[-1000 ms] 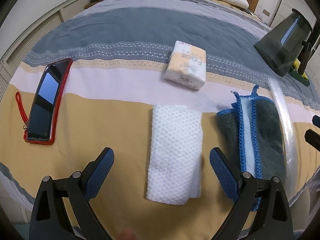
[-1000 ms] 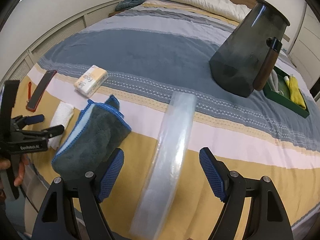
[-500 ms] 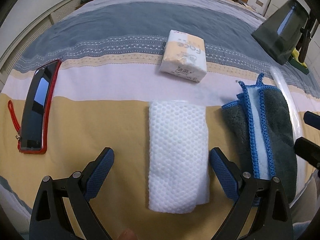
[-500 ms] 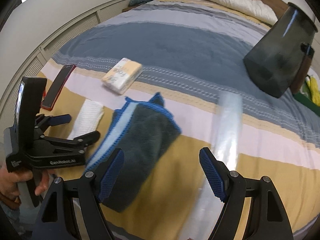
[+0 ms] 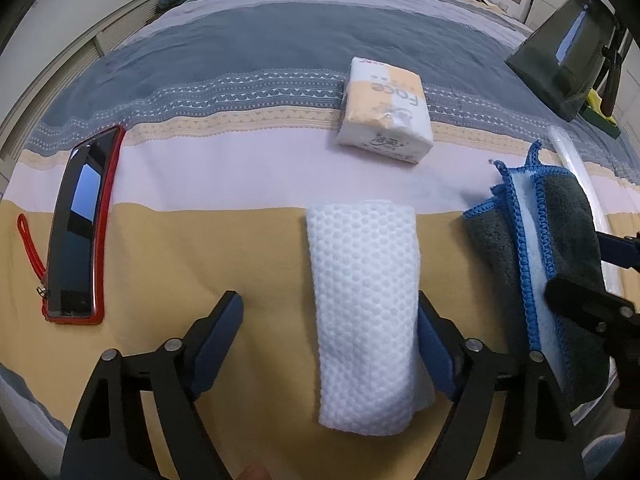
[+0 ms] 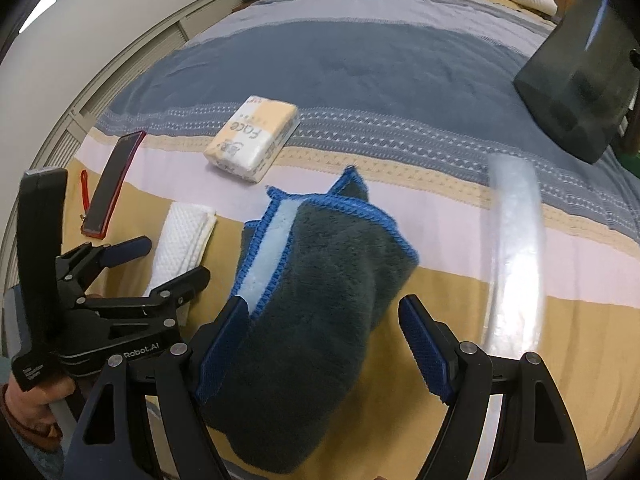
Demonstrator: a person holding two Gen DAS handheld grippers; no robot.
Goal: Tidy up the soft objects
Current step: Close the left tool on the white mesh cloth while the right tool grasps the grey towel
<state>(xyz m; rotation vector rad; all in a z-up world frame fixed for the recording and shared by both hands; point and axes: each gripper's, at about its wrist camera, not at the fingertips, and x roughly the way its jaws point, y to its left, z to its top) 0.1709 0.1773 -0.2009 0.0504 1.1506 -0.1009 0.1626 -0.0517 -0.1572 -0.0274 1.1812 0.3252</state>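
Both my wrist cameras are looking steeply down along my jaws, close over the bed (image 5: 240, 60). They are sharing the white cloth (image 5: 364, 300), grey towel (image 6: 320, 300) and tissue pack (image 6: 252, 140).

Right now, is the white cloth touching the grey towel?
Apart. The left wrist view shows a strip of bare bedspread between the white cloth and the grey towel.

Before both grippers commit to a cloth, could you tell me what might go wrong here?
The left gripper is closing with the white cloth off-centre, against one finger: it may pinch only an edge. The right gripper straddles the dark towel; lifting could unfold it or nudge the clear plastic strip alongside.
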